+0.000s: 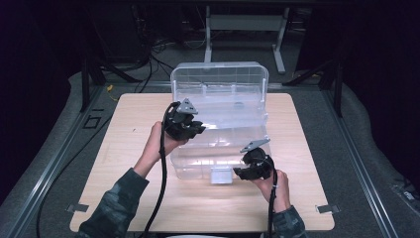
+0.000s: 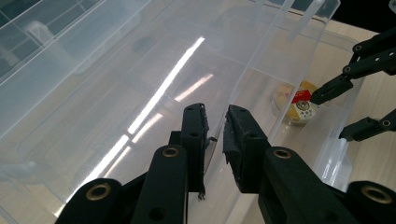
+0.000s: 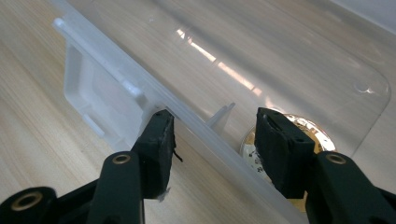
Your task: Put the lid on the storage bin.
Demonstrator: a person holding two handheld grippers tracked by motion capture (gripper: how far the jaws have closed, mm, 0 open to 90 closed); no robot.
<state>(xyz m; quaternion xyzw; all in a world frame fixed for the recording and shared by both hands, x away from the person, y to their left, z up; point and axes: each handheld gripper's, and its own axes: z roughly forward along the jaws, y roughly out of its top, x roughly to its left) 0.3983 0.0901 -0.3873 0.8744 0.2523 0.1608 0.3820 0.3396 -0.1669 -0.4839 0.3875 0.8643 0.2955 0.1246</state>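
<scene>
A box (image 1: 218,144) sits at the middle of the table (image 1: 124,148), its lid (image 1: 218,79) standing up behind it; a round disc (image 2: 298,103) lies inside the box, right of frame centre

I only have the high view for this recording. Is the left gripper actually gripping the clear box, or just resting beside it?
Observer: Gripping. The left gripper view shows the left gripper shut on a thin wall of the clear box.
Operator: And the right gripper, has it pinched the front wall?
Observer: No. In the right gripper view the right gripper is open and straddles that wall, one jaw outside the box and one inside.
</scene>
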